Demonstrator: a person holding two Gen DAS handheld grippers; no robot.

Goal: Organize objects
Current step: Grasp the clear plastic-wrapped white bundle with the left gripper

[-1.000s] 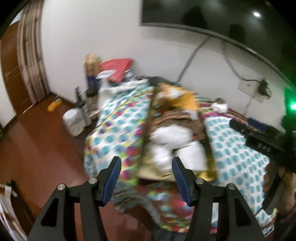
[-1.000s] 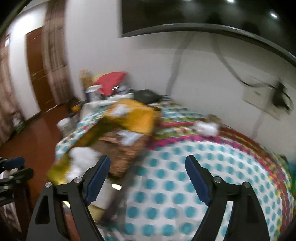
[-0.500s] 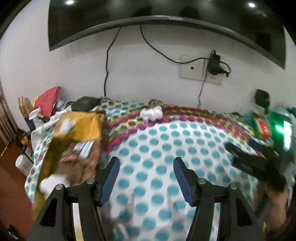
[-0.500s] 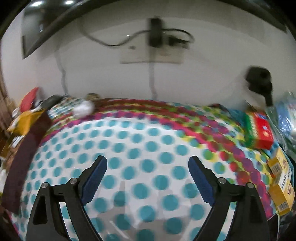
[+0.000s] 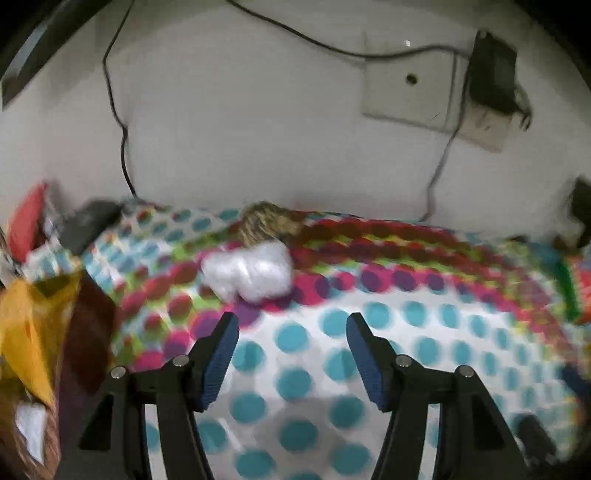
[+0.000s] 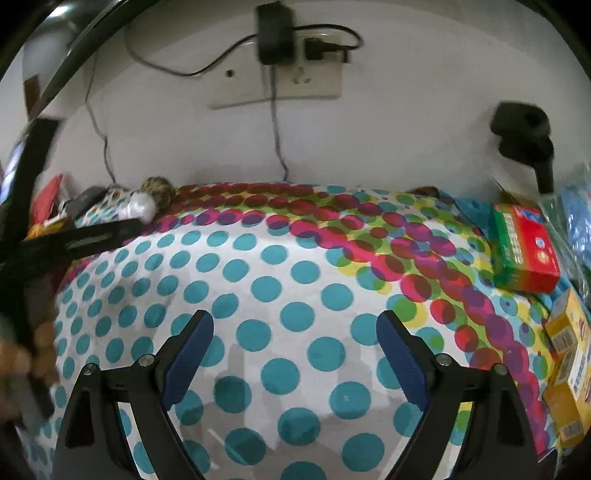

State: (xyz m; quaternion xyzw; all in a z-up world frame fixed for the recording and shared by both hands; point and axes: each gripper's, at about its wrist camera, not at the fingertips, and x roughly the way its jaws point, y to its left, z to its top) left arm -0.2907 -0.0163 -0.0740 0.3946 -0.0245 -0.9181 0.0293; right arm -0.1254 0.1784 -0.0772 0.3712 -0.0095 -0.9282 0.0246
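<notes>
Objects to organize lie scattered along the edges of a desk covered by a polka-dot cloth (image 6: 280, 266).
- White crumpled plastic bundle (image 5: 247, 273): far left part of the cloth, close to the wall, touching a brownish mottled lump (image 5: 267, 221) just behind it. Same pair visible small in the right wrist view, bundle (image 6: 140, 208) in front of lump (image 6: 159, 188).
- Red-and-green box (image 6: 524, 251): right edge of the cloth, lying flat.
- Yellow cartons (image 6: 569, 365): nearer along the right edge, just beside the red-and-green box; whether they touch, cannot tell.
- Yellow-orange bag (image 5: 29, 328): left edge in the left wrist view, blurred.
- Wall behind: socket plate (image 6: 280, 85) with a black adapter (image 6: 275, 33) plugged in and cables hanging.

Left hand-held gripper (image 5: 291, 325): jaws spread wide, nothing between them, dotted cloth showing through the gap; the white bundle sits just beyond the left fingertip, apart from it. View is motion-blurred.
Right hand-held gripper (image 6: 295, 325): jaws wide apart, holding nothing, over the bare middle of the cloth.
Left tool's black body (image 6: 81, 236) crosses the left side of the right wrist view.
</notes>
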